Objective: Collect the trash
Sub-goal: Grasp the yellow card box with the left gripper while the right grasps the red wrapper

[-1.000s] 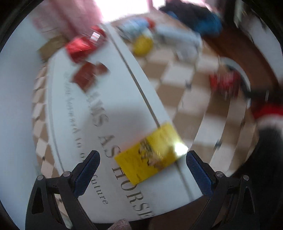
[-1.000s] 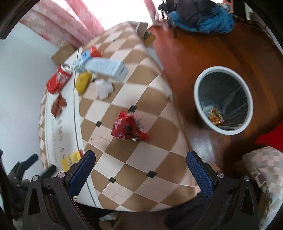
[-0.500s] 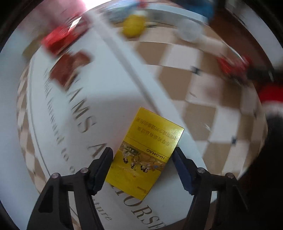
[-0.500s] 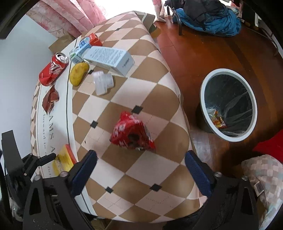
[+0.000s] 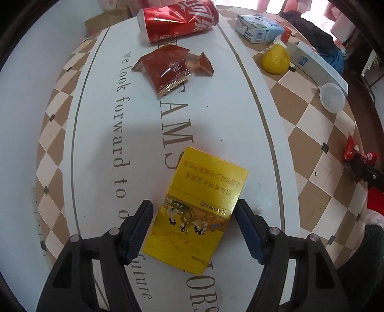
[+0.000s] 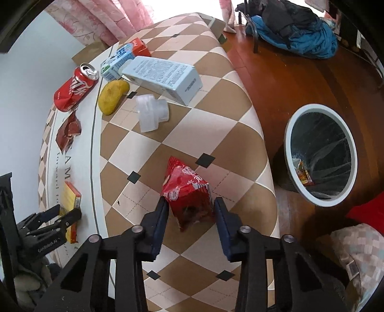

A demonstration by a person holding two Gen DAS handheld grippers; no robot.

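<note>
A yellow cigarette box (image 5: 196, 211) lies flat on the table. My left gripper (image 5: 194, 208) is open with a finger on each side of the box, small gaps showing. The box also shows in the right wrist view (image 6: 70, 201), with the left gripper (image 6: 63, 216) around it. A red snack bag (image 6: 188, 192) lies on the checkered cloth. My right gripper (image 6: 189, 204) is open and straddles the bag's near end, fingers close beside it. A white trash bin (image 6: 320, 156) with a black liner stands on the floor to the right.
On the table lie a red cola can (image 5: 178, 20), a torn brown wrapper (image 5: 168, 68), a yellow fruit (image 6: 112, 96), a small carton (image 6: 120, 60), a long pale box (image 6: 163, 78) and a clear plastic cup (image 6: 151, 112). Blue clothing (image 6: 295, 31) lies on the floor beyond.
Both grippers moved forward and down. The left one came around the yellow box; the right one narrowed and came around the red snack bag.
</note>
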